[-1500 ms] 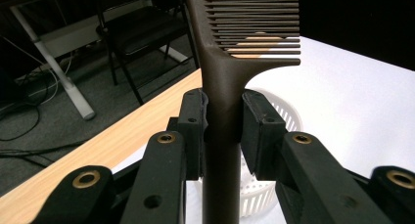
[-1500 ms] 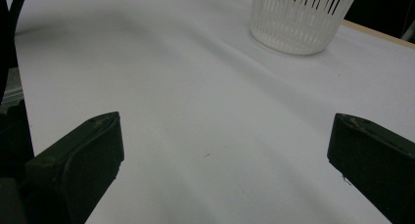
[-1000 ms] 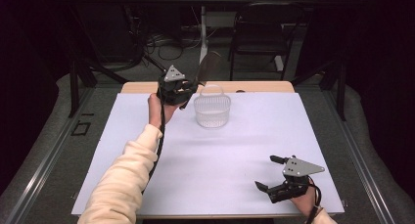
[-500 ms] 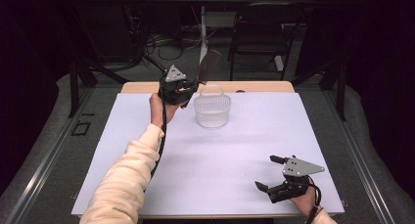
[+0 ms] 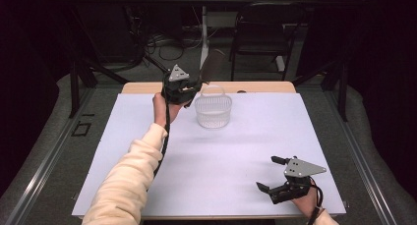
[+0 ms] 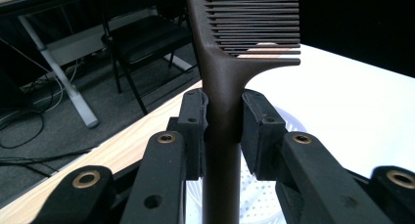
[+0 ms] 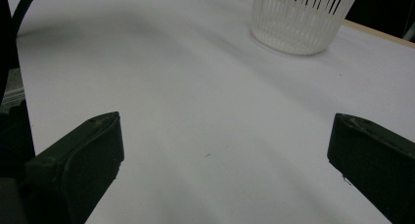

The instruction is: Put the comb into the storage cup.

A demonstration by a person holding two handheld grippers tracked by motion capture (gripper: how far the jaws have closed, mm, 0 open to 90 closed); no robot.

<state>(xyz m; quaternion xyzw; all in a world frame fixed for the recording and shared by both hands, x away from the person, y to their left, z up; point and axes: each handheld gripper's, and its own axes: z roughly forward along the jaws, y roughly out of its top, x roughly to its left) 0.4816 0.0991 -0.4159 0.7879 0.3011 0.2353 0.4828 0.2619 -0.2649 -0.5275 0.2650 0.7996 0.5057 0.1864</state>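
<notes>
High view: left gripper (image 5: 189,90) fingers grasp comb (image 5: 212,65) above basket (image 5: 213,112); right gripper (image 5: 276,177) released, near table edge.

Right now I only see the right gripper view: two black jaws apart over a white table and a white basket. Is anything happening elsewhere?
Observer: Yes. The left gripper is shut on a dark brown comb, clamped by its handle.
Operator: Where is that comb compared with the basket?
Observer: It is held in the air by the white basket, at its far left rim, teeth end pointing up.
Operator: And my gripper?
Observer: The right gripper sits open at the table's near right corner, far from the basket.
</notes>
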